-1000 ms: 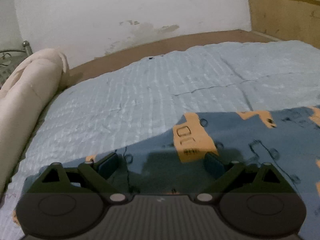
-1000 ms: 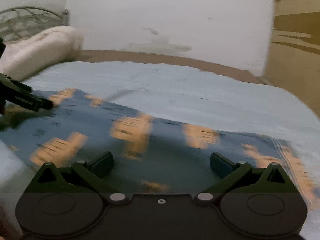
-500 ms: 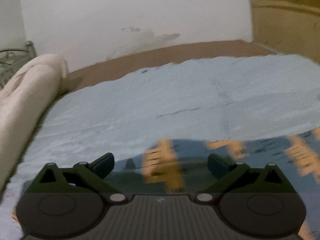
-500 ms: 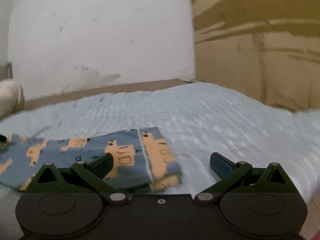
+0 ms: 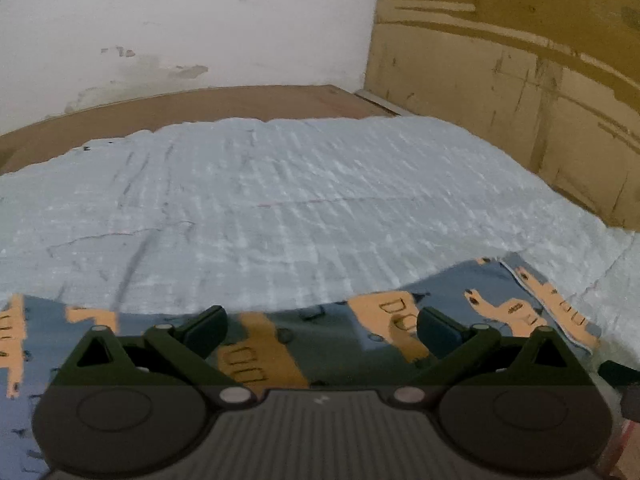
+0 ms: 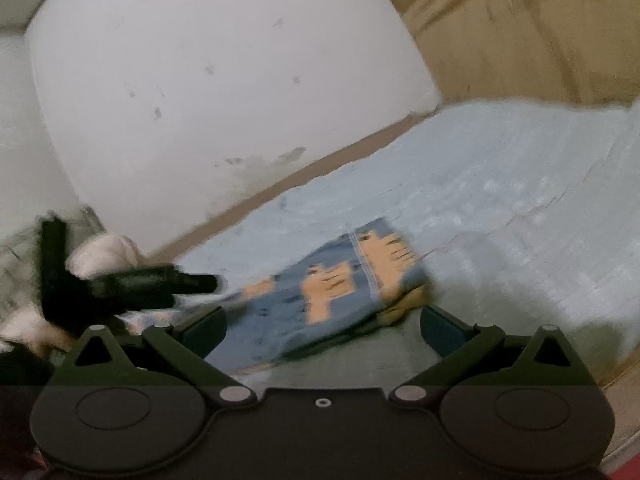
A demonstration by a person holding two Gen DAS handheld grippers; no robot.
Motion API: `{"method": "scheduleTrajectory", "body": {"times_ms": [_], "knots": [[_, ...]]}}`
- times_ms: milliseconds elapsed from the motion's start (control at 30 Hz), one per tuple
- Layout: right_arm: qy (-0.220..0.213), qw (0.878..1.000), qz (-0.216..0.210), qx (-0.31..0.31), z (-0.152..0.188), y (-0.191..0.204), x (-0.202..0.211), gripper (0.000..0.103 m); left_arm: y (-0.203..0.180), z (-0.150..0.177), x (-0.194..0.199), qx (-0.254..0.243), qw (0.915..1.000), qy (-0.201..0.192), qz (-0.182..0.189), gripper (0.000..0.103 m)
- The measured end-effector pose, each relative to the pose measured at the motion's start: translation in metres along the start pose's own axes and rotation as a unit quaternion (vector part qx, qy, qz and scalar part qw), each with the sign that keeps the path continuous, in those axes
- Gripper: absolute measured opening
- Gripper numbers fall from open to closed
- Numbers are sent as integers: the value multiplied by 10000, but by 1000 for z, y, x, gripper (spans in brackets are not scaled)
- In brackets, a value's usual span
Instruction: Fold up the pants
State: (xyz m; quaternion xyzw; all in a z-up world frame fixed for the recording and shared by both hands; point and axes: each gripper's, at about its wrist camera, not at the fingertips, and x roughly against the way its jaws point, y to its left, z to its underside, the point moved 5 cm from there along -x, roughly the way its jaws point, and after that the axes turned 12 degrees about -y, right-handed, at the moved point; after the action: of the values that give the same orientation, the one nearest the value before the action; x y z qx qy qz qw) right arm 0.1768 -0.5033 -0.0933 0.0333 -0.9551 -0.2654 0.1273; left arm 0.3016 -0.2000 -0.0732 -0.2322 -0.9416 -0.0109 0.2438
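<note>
The pants point(image 5: 360, 332) are blue with orange digger prints and lie flat on the light blue bedspread point(image 5: 280, 208). In the left wrist view my left gripper point(image 5: 320, 326) is open and empty, low over the cloth near its right hem. In the right wrist view the pants point(image 6: 320, 292) show their hemmed end, folded over in layers. My right gripper point(image 6: 320, 326) is open and empty, just short of that end. The left gripper point(image 6: 132, 280) shows there as a blurred black shape at the left, over the cloth.
A white wall point(image 5: 200, 20) and a brown bed edge point(image 5: 200, 108) run behind the bedspread. Cardboard panels point(image 5: 540, 80) stand at the right. A cream rolled blanket point(image 6: 104, 252) lies at the far left of the bed.
Both grippers have swung right along the pants toward the hem end. The right view has tilted and now faces the hem. Both stay open.
</note>
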Motion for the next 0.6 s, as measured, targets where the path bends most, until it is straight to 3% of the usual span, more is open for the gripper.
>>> {"method": "scheduleTrajectory", "body": {"times_ms": [133, 367, 433, 600], "knots": [[198, 9987, 226, -408, 0, -3, -10, 102, -2, 19, -3, -64, 9998, 184, -27, 102], [-305, 9912, 694, -1085, -1, -7, -24, 102, -1, 21, 3, -332, 9988, 353, 58, 102], [-484, 9883, 781, -1213, -2, -7, -25, 98, 0, 18, 7, -416, 9981, 453, 97, 102], [-789, 9798, 1187, -1405, -1, -13, -27, 69, 0, 1, 8, -240, 9975, 627, 209, 102]]}}
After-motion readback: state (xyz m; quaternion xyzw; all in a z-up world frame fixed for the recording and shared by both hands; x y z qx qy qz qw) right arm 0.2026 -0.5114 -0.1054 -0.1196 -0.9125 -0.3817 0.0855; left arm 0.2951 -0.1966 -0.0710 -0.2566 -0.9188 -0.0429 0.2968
